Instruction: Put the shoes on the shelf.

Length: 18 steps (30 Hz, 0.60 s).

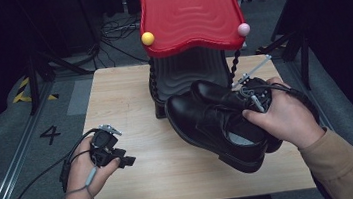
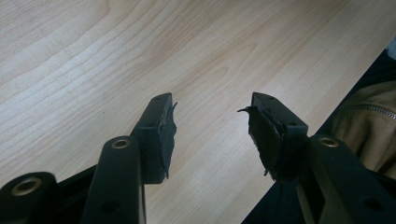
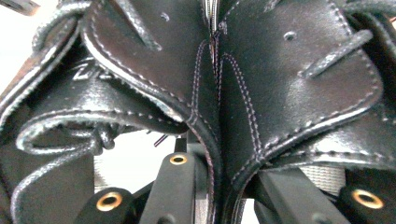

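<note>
A pair of black leather lace-up shoes (image 1: pixel 202 124) hangs tilted over the right half of the wooden table (image 1: pixel 124 100), toes toward the back left. My right gripper (image 1: pixel 254 95) is shut on the shoes' inner collars, pinching them together. In the right gripper view the two collars (image 3: pixel 219 93) meet side by side between the black jaws of my right gripper (image 3: pixel 217 161). Empty, my left gripper (image 1: pixel 123 161) stands open low over the table's front left. The left gripper view shows my left gripper (image 2: pixel 210 105) with bare wood between its worn pads (image 2: pixel 166 135).
A red wavy panel (image 1: pixel 187 12) with a yellow ball (image 1: pixel 147 38) and a pink ball (image 1: pixel 243 29) stands at the table's back on a black ribbed base (image 1: pixel 181 71), just behind the shoes. Cables lie on the floor beyond. A tan sleeve (image 2: pixel 369 121) lies past the table edge.
</note>
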Available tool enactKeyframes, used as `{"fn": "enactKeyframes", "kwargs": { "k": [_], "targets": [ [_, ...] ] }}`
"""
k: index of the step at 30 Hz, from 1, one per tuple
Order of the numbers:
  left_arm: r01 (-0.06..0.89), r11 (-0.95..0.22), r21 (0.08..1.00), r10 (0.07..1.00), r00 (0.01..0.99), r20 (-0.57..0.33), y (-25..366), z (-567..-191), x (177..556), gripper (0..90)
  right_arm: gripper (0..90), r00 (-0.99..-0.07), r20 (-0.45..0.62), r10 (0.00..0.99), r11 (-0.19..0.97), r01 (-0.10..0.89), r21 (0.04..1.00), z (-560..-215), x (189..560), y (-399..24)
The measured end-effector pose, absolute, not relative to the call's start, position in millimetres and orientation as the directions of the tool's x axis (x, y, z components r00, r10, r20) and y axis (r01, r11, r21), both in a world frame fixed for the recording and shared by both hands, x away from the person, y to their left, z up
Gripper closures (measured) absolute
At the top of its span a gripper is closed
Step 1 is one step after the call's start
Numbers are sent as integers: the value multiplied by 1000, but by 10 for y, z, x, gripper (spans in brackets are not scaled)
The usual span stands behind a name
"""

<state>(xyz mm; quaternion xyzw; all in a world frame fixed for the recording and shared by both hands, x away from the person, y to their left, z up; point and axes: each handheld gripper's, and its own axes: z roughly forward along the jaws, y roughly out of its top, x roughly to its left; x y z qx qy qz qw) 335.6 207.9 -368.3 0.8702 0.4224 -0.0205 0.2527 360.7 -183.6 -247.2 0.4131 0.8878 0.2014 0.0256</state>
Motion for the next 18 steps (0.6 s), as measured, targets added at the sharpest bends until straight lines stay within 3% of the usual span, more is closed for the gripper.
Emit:
{"fn": "enactKeyframes", "kwargs": {
  "k": [18],
  "targets": [
    [761, -486, 430, 747, 617, -248, 2068, -3740, 3355, 508, 814, -655, 114, 747, 560, 712, 424, -1672, 3581, -1761]
  ]
}}
